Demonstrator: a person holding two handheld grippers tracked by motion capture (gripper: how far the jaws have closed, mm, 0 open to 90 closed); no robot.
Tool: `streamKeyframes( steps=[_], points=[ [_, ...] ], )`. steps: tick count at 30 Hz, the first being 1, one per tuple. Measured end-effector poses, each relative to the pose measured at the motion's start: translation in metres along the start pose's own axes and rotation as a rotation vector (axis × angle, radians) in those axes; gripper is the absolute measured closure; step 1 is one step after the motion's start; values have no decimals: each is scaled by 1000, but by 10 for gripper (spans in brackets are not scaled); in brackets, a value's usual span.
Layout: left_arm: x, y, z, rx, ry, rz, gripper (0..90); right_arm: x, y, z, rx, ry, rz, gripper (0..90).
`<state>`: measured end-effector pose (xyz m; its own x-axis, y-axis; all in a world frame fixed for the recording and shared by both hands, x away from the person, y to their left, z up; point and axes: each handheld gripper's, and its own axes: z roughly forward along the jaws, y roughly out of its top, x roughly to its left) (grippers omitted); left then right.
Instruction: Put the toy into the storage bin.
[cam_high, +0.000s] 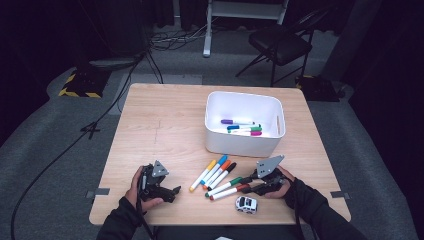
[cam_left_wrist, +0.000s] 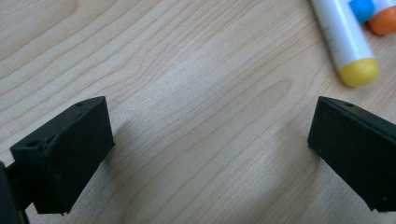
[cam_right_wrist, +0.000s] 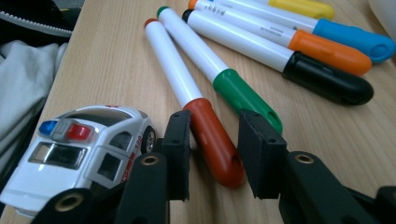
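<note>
Several markers lie loose on the wooden table (cam_high: 165, 125). My right gripper (cam_high: 248, 186) (cam_right_wrist: 215, 119) is low over the table with its jaws on either side of the red marker's (cam_high: 227, 192) cap (cam_right_wrist: 212, 140). The marker lies flat, one pad is against the cap and a narrow gap shows at the other. The green marker (cam_right_wrist: 243, 95) lies right beside it. My left gripper (cam_high: 175, 192) (cam_left_wrist: 210, 140) rests open on bare wood with nothing between its jaws, just short of the yellow marker (cam_left_wrist: 357, 70).
A white bin (cam_high: 245, 145) at the back right holds a few markers (cam_high: 242, 128). A toy police car (cam_high: 246, 204) (cam_right_wrist: 79, 144) stands close beside my right jaws, near the front edge. Black (cam_right_wrist: 327, 81), orange (cam_right_wrist: 327, 49) and blue (cam_right_wrist: 355, 37) markers lie beyond.
</note>
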<state>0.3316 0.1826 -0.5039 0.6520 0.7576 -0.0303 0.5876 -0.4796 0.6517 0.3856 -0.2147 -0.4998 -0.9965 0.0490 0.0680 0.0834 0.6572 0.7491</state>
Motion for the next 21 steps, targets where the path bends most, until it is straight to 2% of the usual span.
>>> streamKeyframes(
  steps=[1,2,3,8,11,13,14,17,18,21],
  points=[
    [0,0,0,0,-1,0,3,0,0,0,-4,0,10,669],
    [0,0,0,0,0,0,3,-2,-2,-2,-3,4,-11,682],
    [0,0,0,0,0,0,3,-2,-4,-4,-7,7,3,688],
    [0,0,0,0,0,0,3,-8,-12,-13,-7,-16,-13,731],
    [0,1,1,4,-3,0,2,-9,-17,-19,-9,-12,-15,746],
    [1,4,2,4,-1,22,2,-9,-20,-23,-7,-22,-11,746],
    [1,5,4,0,-14,28,1,-10,-21,-25,-5,-26,-3,746],
    [-1,8,6,1,-14,38,5,-12,-26,-30,-17,-46,18,747],
    [-2,8,6,3,-29,31,6,-12,-28,-32,-17,-55,20,747],
    [-2,8,6,3,-25,40,6,-13,-33,-37,-23,-77,36,747]
  ],
)
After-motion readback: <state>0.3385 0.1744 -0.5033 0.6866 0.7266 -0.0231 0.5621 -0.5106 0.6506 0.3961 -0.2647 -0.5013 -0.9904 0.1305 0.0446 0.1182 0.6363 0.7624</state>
